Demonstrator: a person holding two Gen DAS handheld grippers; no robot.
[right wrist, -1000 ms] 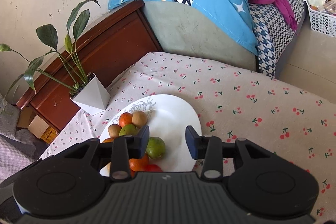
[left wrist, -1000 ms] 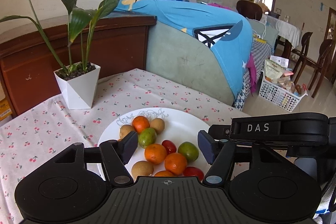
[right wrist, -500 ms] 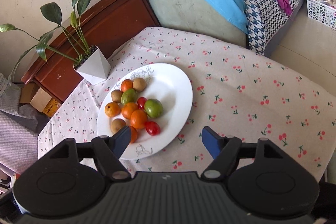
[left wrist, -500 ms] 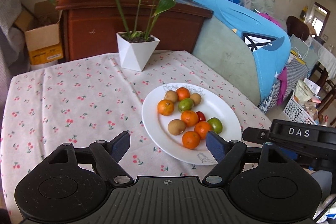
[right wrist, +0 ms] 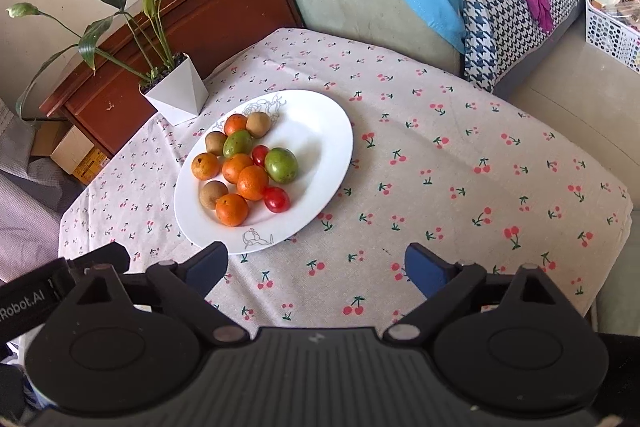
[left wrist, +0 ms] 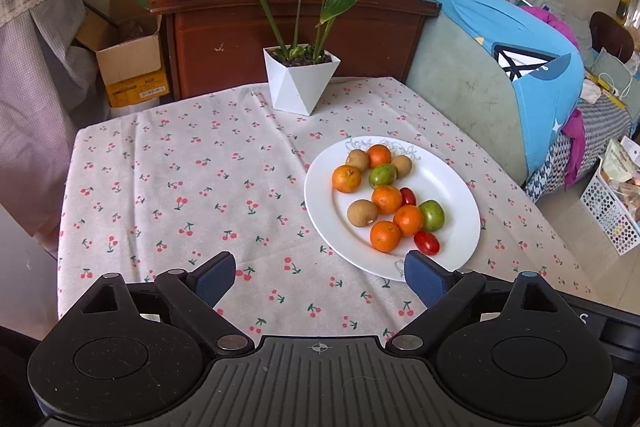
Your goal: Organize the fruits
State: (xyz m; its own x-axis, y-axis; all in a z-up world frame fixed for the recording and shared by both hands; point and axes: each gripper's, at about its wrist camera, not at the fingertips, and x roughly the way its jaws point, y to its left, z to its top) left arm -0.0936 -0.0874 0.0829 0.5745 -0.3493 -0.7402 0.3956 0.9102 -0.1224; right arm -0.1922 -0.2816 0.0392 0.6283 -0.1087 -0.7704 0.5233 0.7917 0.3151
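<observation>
from the left wrist camera we see a white faceted pot with a tall green-leafed plant (left wrist: 301, 83) standing far ahead of our left gripper (left wrist: 320, 277), with a dark wooden cabinet (left wrist: 288, 31) behind it and nothing between us and the fruit. the oval white plate (left wrist: 452, 187) lies on the cherry-print tablecloth (left wrist: 180, 187), its long axis running from near our right finger away and to the left. orange, brown, green and red fruits (left wrist: 386, 197) sit clustered on it, ahead and right of the widely parted, empty fingers.

from the right wrist camera the same plate (right wrist: 320, 131) lies ahead and left of our right gripper (right wrist: 316, 267), its near rim just beyond the left finger. the fruits (right wrist: 244, 167) crowd its left half. the fingers stand wide apart, holding nothing. the potted plant (right wrist: 176, 91) stands just beyond the plate.
</observation>
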